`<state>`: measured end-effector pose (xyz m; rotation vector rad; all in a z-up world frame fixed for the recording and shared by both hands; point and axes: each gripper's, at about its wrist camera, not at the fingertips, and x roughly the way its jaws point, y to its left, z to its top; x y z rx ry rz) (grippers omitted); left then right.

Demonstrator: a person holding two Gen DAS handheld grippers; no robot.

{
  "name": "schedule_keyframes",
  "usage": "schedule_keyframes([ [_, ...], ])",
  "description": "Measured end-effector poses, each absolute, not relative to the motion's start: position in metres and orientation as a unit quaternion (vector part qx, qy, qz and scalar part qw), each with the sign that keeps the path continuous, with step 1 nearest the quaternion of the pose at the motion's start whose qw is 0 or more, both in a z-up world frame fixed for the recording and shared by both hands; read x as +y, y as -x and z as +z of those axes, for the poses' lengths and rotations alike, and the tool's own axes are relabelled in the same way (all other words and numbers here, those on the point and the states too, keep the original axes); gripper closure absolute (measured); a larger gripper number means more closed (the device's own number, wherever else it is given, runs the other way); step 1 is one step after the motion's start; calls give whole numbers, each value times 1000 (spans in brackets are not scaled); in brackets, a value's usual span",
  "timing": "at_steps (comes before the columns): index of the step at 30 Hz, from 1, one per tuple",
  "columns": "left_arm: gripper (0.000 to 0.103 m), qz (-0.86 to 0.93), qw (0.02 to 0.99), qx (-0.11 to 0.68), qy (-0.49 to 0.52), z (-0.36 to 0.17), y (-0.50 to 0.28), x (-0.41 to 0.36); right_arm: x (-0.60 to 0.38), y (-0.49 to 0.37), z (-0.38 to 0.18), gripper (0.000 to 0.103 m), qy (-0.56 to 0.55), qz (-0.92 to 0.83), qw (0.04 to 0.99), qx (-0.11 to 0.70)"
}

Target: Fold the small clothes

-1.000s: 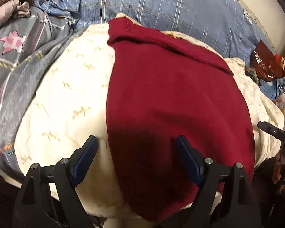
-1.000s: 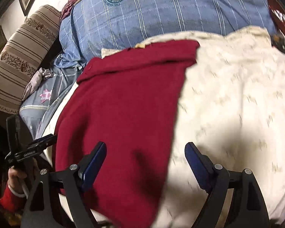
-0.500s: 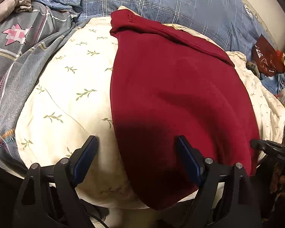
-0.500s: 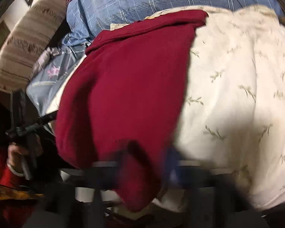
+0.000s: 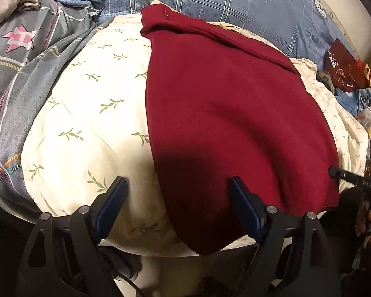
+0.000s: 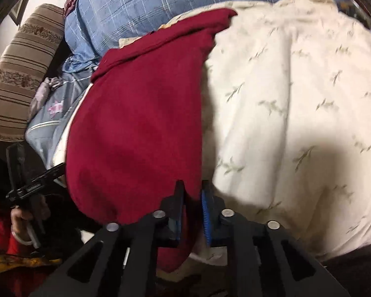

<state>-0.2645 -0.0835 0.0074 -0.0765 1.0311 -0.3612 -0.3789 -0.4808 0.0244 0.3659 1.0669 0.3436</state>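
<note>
A dark red garment lies spread over a cream leaf-print pillow, its near end hanging over the front edge. My left gripper is open, its jaws straddling the garment's near left edge without holding it. In the right wrist view the red garment lies on the left half of the cream pillow. My right gripper is shut on the garment's near right corner. The right gripper's tip shows in the left wrist view, and the left gripper's tip shows in the right wrist view.
A blue plaid pillow lies behind. A grey blanket with a pink star lies at the left. A striped brown cushion stands at the far left. A dark red bag and blue cloth sit at the right.
My right gripper moved left to the garment's near corner and closed on it. My left gripper stayed open and the view shifted slightly nearer.
</note>
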Motion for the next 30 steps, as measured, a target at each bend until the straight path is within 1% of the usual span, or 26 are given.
schedule_keyframes([
  [2, 19, -169, 854, 490, 43, 7, 264, -84, -477, 383, 25, 66, -170, 177, 826, 508],
  [5, 19, -183, 852, 489, 43, 6, 266, -90, -471, 386, 20, 65, -179, 195, 811, 521],
  [6, 21, -184, 853, 487, 38, 6, 267, -92, -469, 386, 16, 65, -186, 200, 804, 527],
  [7, 31, -183, 855, 484, 31, 5, 268, -95, -467, 386, 12, 65, -189, 204, 801, 530],
  [8, 38, -182, 857, 481, 24, 4, 268, -97, -465, 387, 12, 70, -182, 206, 805, 526],
  [9, 54, -176, 861, 477, 12, 5, 269, -100, -464, 387, 14, 96, -176, 209, 807, 523],
  [10, 81, -178, 862, 476, 7, 7, 269, -101, -464, 386, 15, 97, -178, 219, 805, 521],
  [11, 91, -186, 858, 479, 13, 8, 268, -100, -464, 385, 18, 97, -188, 229, 803, 518],
  [12, 94, -192, 853, 486, 24, 10, 266, -97, -467, 384, 22, 97, -195, 233, 804, 511],
  [16, 97, -218, 841, 490, 71, 30, 259, -78, -480, 382, 53, 97, -245, 257, 814, 461],
  [21, 97, -220, 863, 444, 102, 74, 252, -54, -488, 368, 95, 97, -279, 291, 824, 397],
  [25, 97, -225, 873, 416, 118, 98, 237, -52, -486, 335, 120, 97, -287, 292, 841, 353],
  [30, 97, -224, 886, 389, 117, 115, 200, -66, -483, 283, 142, 97, -282, 277, 859, 325],
])
